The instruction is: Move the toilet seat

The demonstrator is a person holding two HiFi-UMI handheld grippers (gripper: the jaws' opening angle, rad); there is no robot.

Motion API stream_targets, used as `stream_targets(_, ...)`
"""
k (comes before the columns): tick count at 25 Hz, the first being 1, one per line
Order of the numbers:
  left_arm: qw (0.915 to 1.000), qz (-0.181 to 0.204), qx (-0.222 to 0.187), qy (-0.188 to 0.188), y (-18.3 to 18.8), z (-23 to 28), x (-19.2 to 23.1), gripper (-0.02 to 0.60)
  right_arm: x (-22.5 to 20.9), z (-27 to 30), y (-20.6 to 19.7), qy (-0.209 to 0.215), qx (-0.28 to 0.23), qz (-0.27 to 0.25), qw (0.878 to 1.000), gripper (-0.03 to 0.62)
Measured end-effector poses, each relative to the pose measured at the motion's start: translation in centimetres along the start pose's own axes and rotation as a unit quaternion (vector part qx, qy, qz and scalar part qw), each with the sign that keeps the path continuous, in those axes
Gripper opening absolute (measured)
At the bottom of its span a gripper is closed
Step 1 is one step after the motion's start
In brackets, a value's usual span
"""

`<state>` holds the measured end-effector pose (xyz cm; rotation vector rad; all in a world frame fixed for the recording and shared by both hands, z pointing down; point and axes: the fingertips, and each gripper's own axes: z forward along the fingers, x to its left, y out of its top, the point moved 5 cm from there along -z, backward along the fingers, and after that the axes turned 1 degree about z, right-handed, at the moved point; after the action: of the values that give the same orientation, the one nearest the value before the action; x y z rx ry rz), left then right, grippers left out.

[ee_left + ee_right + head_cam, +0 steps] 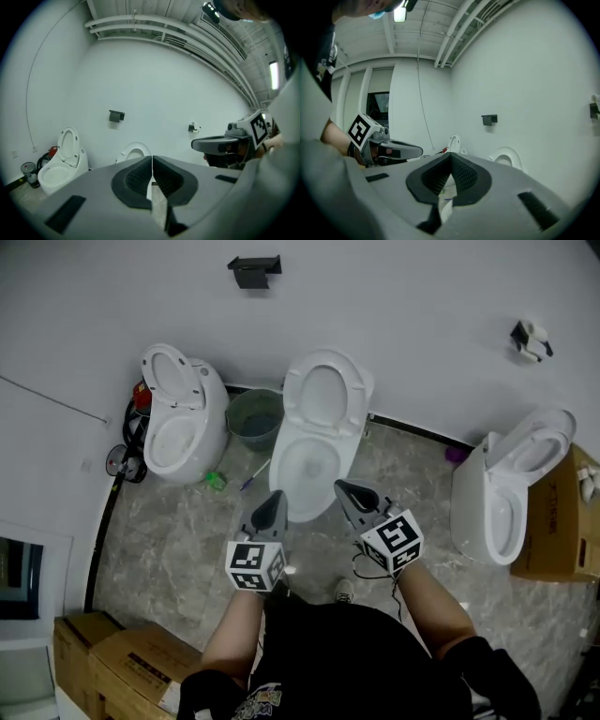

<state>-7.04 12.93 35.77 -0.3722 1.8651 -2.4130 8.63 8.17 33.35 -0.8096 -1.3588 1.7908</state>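
left gripper (pixel 277 496): jaws fully together, nothing between them; the left gripper view shows the pads meeting on a single seam.
right gripper (pixel 343 487): same, closed and empty; only floor shows past its pads.
stance: both grippers are side by side, apart from each other, over the floor at the front of the middle toilet (pixel 287 463) and touching nothing. They point nearly level toward the wall, one either side of the bowl's centre line. Reads as a two-handed approach.
toilet seat (pixel 323 361): raised, leaning back toward the wall behind the bowl, well clear of both grippers. The move is not begun.
why closed: probably a push or hook with the tips on the seat edge, not a pinch. That is a guess.
next move: reach up and forward to the rim, tip it off its rest, then guide it down so it doesn't slam.
neighbours: left toilet (pixel 178 427) and right toilet (pixel 502 498) also have seats up. A bucket (pixel 253 418) stands between the left and middle toilets, out of the reach path.
risk: closed tips could slide on smooth plastic.
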Motion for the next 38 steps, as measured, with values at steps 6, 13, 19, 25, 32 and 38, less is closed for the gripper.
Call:
stream_targets(6,0.9993,0.004,0.014,0.035,-1.6,-3.0,-4.8,0.008,-0.8,-3.1,-1.4,0.033,-0.01,0.022,0.999,0.005)
stream_targets(13,0.999,0.006,0.013,0.043,-1.7,-2.9,-6.7,0.008,-0.8,-4.2,-2.7,0.049,-0.004,0.03,0.998,0.006)
stream_targets(19,0.9993,0.007,0.009,0.036,-1.6,-2.2,-7.1,0.008,-1.1,-4.4,-3.0,0.045,0.001,0.031,0.999,0.006)
stream_targets(25,0.9993,0.012,0.003,0.034,-1.3,-1.6,-7.4,0.008,-1.4,-5.1,-3.1,0.04,-0.002,0.035,0.999,0.005)
stream_targets(32,0.9995,0.019,0.006,0.025,-0.9,-1.9,-7.4,0.008,-1.1,-4.6,-2.8,0.036,-0.01,0.044,0.998,0.005)
stream_targets(38,0.9994,0.022,0.0,0.026,-0.8,-2.0,-7.2,0.008,-0.9,-4.6,-2.6,0.034,-0.014,0.043,0.998,0.005)
